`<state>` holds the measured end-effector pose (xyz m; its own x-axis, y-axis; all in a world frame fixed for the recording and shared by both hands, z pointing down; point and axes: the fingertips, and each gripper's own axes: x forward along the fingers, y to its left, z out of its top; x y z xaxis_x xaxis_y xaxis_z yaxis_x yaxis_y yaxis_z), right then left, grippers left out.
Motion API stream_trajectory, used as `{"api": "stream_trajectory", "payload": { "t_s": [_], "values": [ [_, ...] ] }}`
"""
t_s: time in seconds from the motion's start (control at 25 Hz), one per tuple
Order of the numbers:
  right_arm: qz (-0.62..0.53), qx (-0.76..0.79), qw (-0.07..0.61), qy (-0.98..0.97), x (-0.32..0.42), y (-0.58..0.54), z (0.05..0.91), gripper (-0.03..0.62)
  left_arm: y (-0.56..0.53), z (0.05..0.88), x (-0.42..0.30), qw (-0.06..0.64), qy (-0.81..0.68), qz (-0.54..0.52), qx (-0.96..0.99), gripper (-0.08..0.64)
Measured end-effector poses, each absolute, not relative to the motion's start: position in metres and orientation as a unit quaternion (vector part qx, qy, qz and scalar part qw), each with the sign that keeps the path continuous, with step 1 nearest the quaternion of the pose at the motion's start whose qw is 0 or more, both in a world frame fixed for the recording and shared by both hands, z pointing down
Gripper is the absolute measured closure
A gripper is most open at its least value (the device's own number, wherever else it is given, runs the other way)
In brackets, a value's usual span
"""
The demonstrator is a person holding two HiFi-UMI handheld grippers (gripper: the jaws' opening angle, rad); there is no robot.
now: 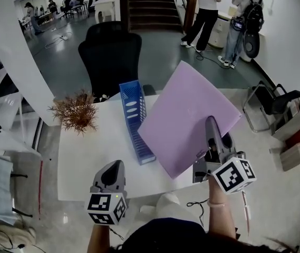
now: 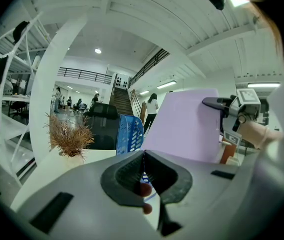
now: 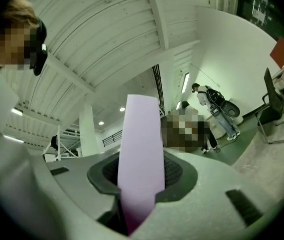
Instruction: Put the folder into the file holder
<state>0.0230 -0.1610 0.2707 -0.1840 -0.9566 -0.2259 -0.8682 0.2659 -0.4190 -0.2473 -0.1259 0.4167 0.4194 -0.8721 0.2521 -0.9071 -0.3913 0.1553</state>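
A pale purple folder (image 1: 186, 117) hangs tilted in the air over the right part of the white table (image 1: 92, 157), its left edge close to the blue file holder (image 1: 135, 119). My right gripper (image 1: 212, 126) is shut on the folder's lower right edge; in the right gripper view the folder (image 3: 141, 154) stands edge-on between the jaws. The blue file holder (image 2: 129, 134) stands upright on the table, empty as far as I can see. My left gripper (image 1: 114, 168) hovers low at the table's front edge, jaws shut with nothing in them (image 2: 142, 156).
A dried brown plant (image 1: 77, 111) sits at the table's back left. A black office chair (image 1: 111, 54) stands behind the table. Another chair (image 1: 274, 101) and boxes are on the floor to the right. People stand far off near the stairs.
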Motion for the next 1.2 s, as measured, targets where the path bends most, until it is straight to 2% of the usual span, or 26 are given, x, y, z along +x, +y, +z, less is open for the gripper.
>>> {"api": "stream_trajectory", "payload": {
  "t_s": [1.2],
  "values": [
    [0.024, -0.602, 0.150, 0.784, -0.087, -0.204, 0.258, 0.459, -0.170, 0.412, -0.263, 0.138, -0.538, 0.061, 0.829, 0.554]
  ]
}}
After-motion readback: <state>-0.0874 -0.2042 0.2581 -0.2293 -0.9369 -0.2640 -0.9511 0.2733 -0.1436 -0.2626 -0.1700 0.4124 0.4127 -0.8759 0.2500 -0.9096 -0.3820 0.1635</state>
